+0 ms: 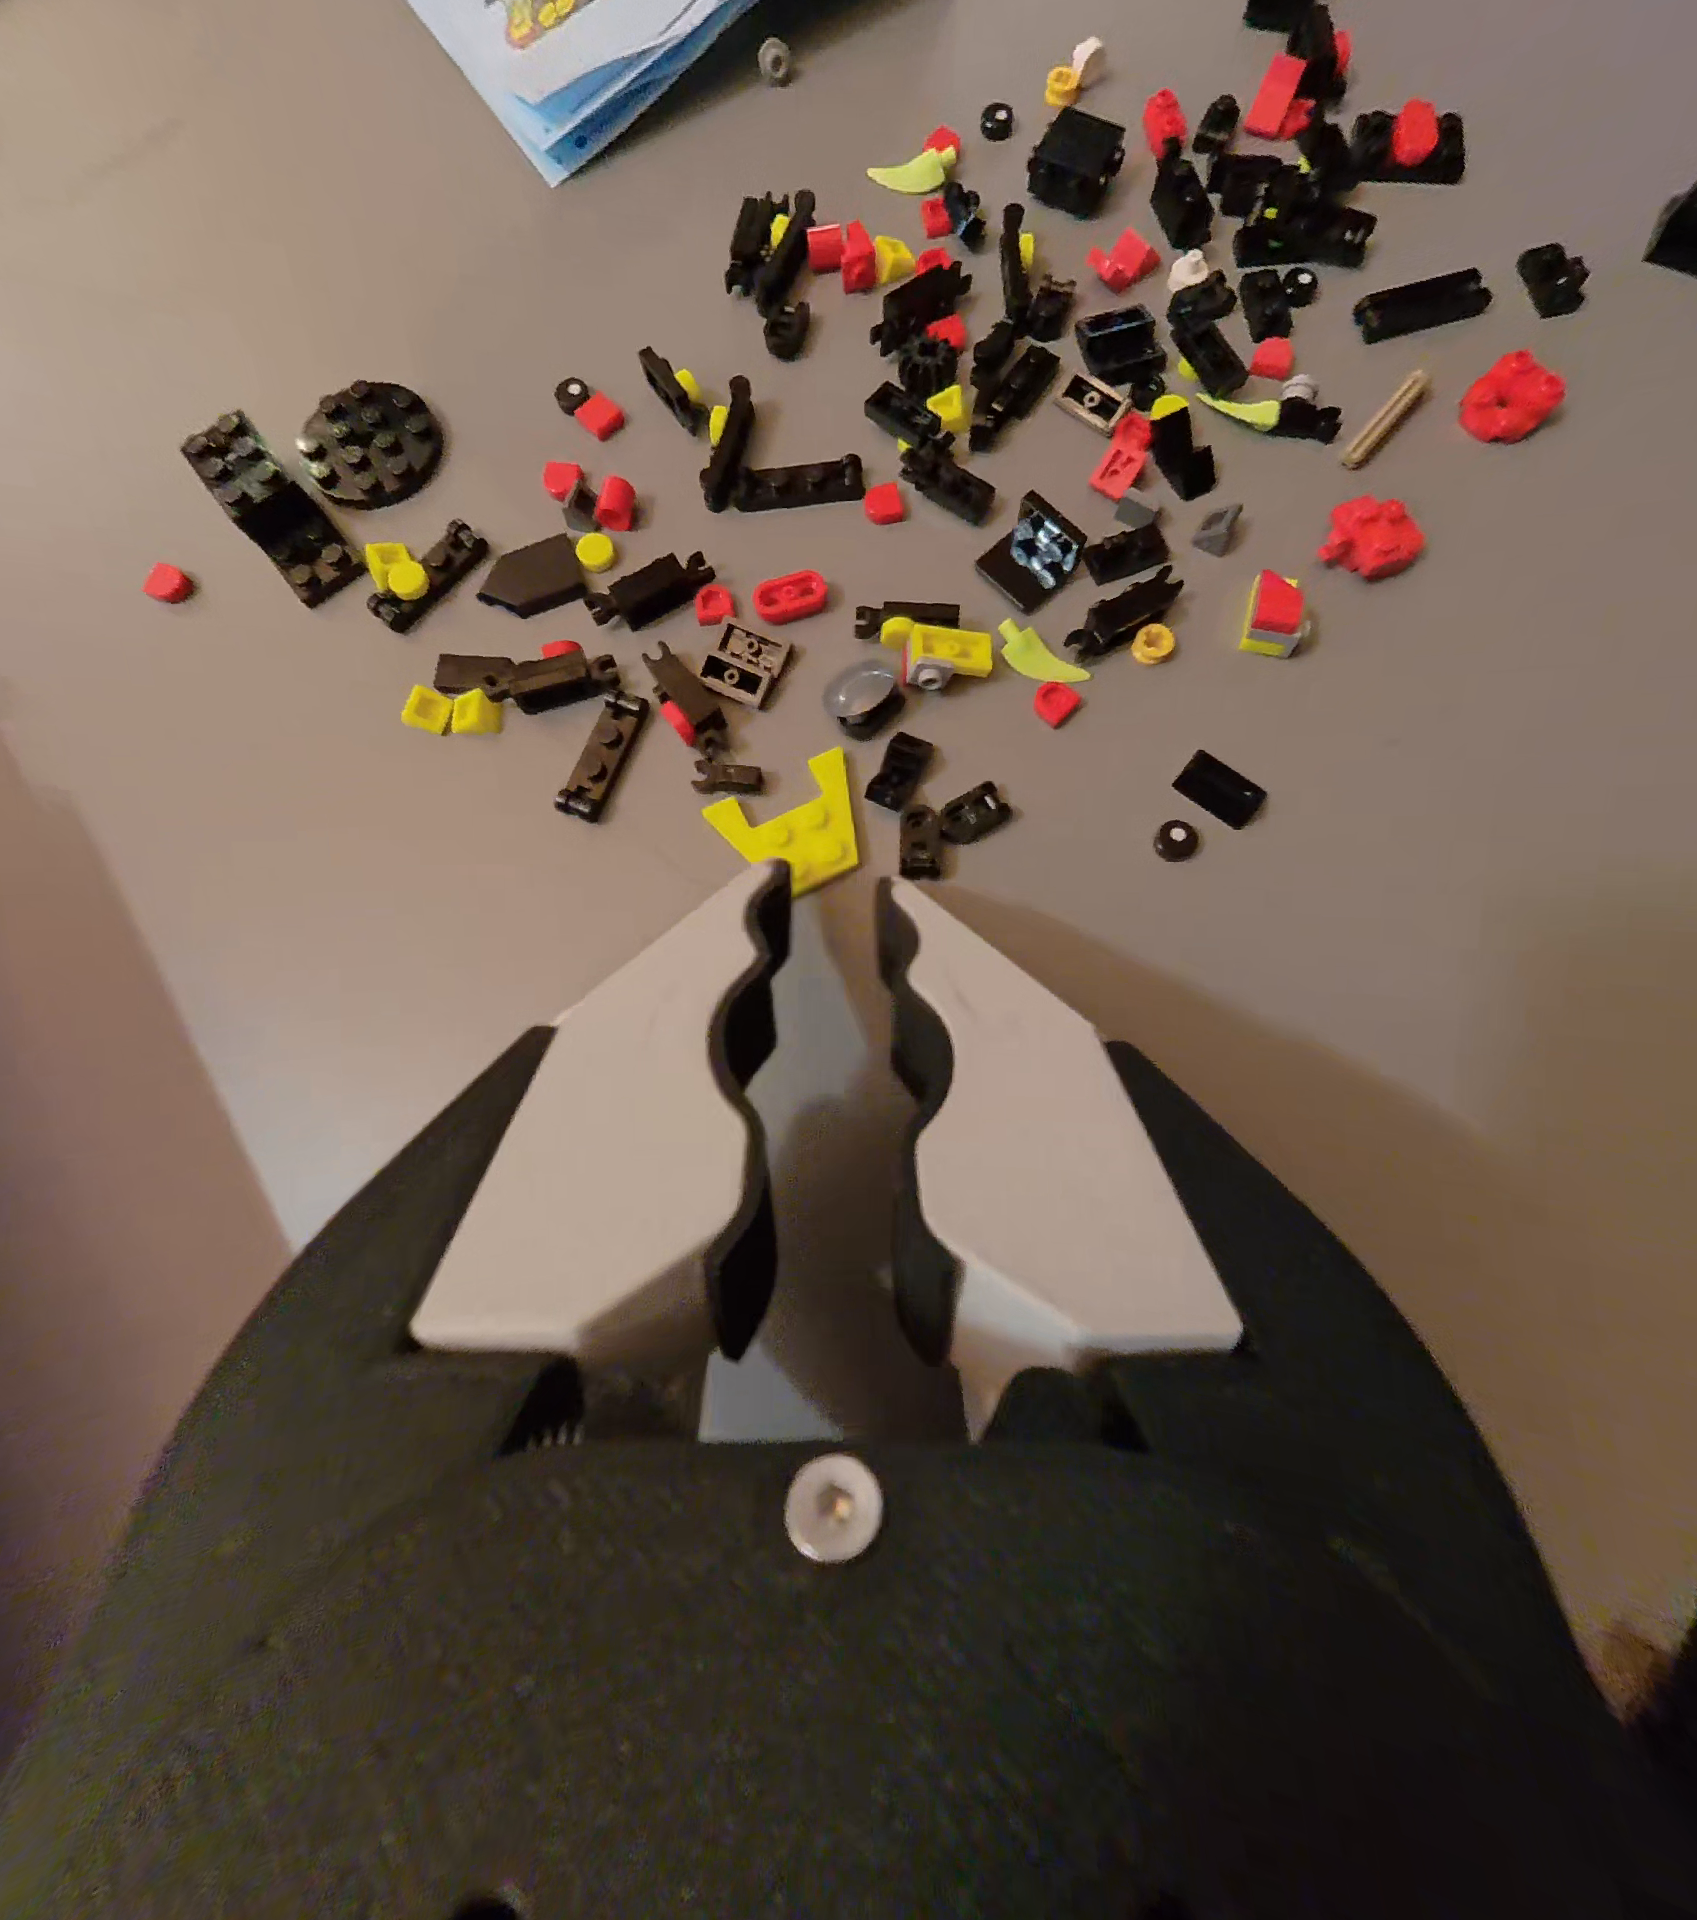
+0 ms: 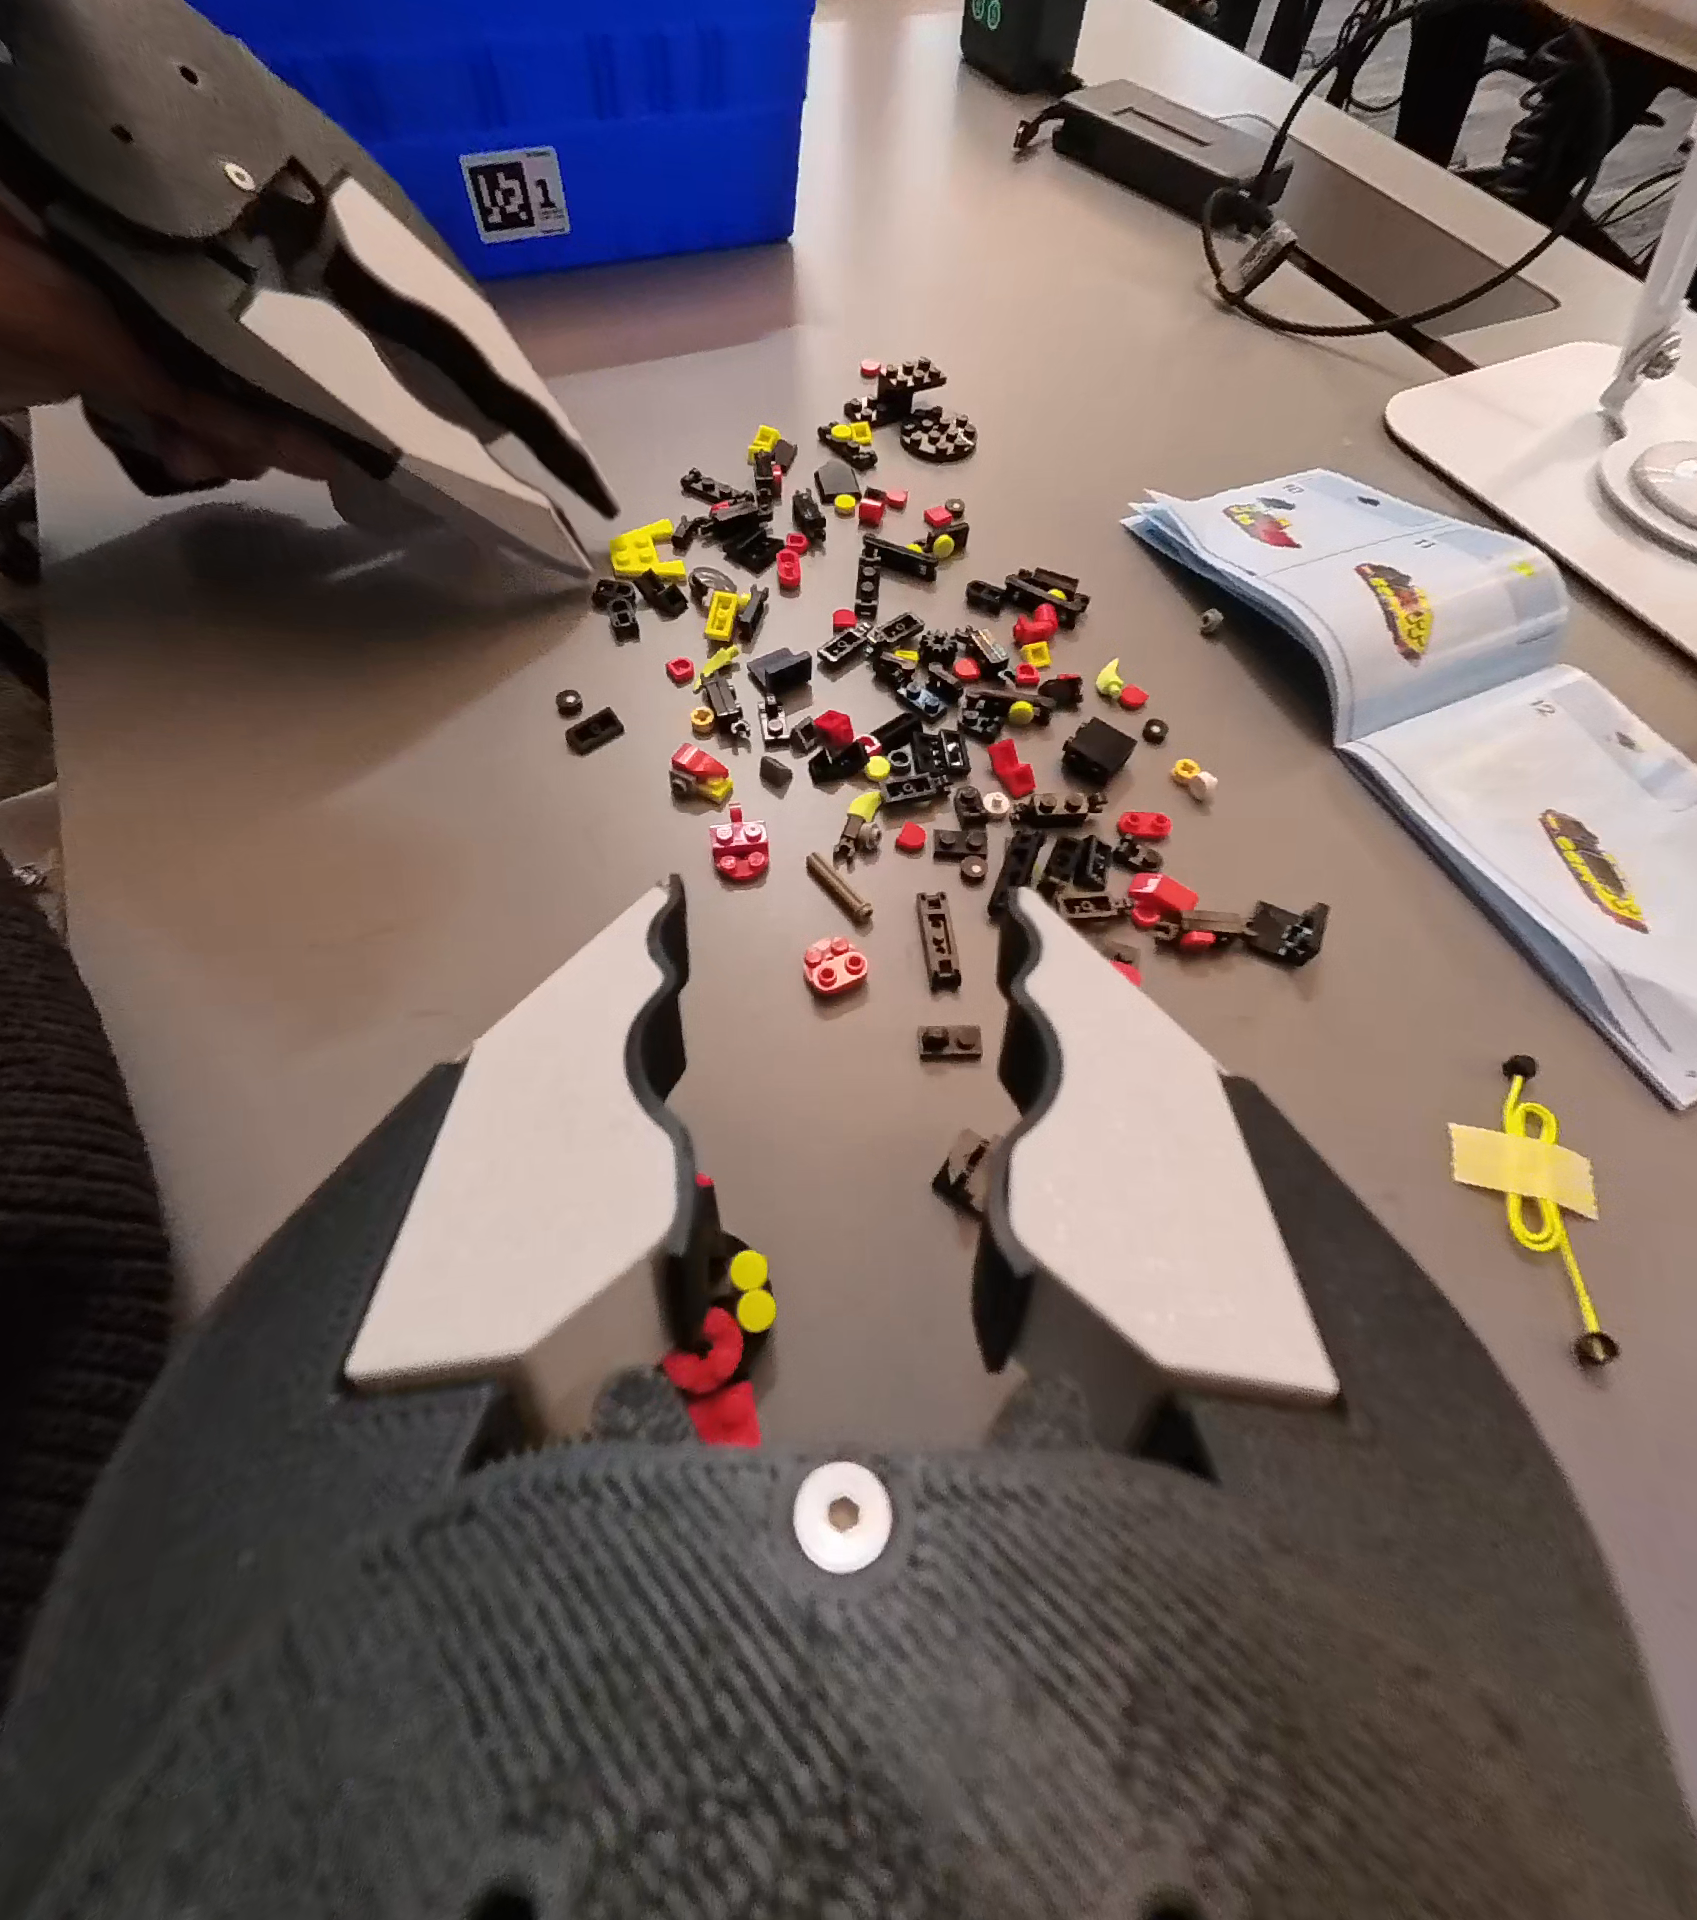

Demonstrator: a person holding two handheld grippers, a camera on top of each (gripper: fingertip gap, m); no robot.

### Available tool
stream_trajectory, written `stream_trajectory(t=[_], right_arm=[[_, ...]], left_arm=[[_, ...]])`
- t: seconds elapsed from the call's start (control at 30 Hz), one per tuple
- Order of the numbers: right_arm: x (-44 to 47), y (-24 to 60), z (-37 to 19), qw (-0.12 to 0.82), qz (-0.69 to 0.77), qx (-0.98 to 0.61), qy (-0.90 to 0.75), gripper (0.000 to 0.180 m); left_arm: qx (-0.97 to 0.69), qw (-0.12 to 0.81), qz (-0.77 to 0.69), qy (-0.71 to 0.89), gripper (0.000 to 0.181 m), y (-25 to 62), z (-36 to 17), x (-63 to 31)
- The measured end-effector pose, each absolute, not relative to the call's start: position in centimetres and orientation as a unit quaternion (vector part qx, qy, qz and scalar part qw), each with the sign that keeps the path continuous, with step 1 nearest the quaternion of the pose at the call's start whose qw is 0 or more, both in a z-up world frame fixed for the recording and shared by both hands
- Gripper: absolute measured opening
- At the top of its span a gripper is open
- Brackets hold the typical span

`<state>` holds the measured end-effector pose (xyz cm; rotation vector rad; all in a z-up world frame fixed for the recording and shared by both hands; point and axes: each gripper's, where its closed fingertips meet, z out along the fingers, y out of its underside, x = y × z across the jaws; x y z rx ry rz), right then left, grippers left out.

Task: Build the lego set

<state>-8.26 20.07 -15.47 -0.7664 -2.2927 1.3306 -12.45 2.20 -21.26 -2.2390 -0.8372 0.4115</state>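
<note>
Lego pieces in black, red and yellow lie scattered over the middle of the grey table, none of them joined into a big model. At the near edge of the heap in the left wrist view lies a yellow notched plate, flat on the table. The left gripper points down at it with its fingers only a little apart, and nothing is between them; the tip of the left finger covers one corner of the yellow plate, but I cannot tell if it touches it. In the right wrist view the same gripper comes in from the upper left, tilted down, with its tips just beside the yellow plate. The right gripper hangs over the near side of the heap with its fingers wide apart and it holds nothing. Between them, on the table, a red rounded plate and a small black plate lie apart from each other. Near the base of the right gripper a small built part in red, black and yellow is seen, partly hidden by the finger. An open instruction booklet lies to the right of the heap, and a blue bin stands at the far side of the table.
</note>
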Motion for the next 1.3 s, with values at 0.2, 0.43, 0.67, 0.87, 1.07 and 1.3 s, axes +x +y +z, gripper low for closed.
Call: stream_trajectory(t=[0.2,0.43,0.67,0.87,1.07,1.3], right_arm=[[-7.8,20.2,-15.7,0.190,0.467,-0.271,-0.820,0.059],[-7.7,21.3,-15.6,0.204,0.463,-0.290,-0.812,0.061],[-7.6,22.3,-15.5,0.216,0.458,-0.307,-0.806,0.063],[-7.6,22.6,-15.5,0.215,0.460,-0.315,-0.802,0.064],[-7.6,22.5,-15.6,0.212,0.459,-0.313,-0.804,0.064],[-7.6,22.5,-15.7,0.210,0.460,-0.314,-0.804,0.064]], left_arm=[[-0.852,0.346,0.198,-0.339,0.031,1.6,-21.0,-13.9],[-0.845,0.367,0.152,-0.359,0.039,2.7,-21.1,-14.3],[-0.853,0.344,0.151,-0.362,0.042,2.8,-21.8,-14.8],[-0.851,0.348,0.126,-0.372,0.036,3.0,-21.9,-14.5],[-0.854,0.345,0.122,-0.370,0.029,3.0,-21.9,-14.3],[-0.839,0.371,0.144,-0.370,0.028,3.0,-20.5,-14.9]])
